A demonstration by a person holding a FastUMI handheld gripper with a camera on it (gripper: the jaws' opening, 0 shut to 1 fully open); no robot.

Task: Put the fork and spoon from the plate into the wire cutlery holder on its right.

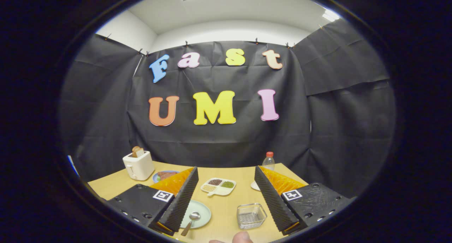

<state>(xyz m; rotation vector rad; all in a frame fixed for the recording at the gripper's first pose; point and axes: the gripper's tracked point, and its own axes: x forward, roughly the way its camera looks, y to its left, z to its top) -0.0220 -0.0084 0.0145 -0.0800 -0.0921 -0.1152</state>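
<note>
My gripper [226, 191] hangs above the wooden table [243, 193], open wide with nothing between its fingers. A pale green plate [202, 208] lies below, partly hidden by the left finger [182, 200]. A spoon [190, 221] rests on the plate with its bowl on the plate and its wooden handle pointing toward me over the rim. The wire cutlery holder [251, 215], a small square mesh basket, stands to the right of the plate, close to the right finger [273, 200]. I cannot make out a fork.
Beyond the plate sits a white divided dish [218, 186] holding grains. A white toaster [138, 164] with bread and a blue plate [164, 175] of food stand at the back left. A plastic bottle [268, 161] stands at the back right. A person's fingertip [242, 237] shows at the near edge.
</note>
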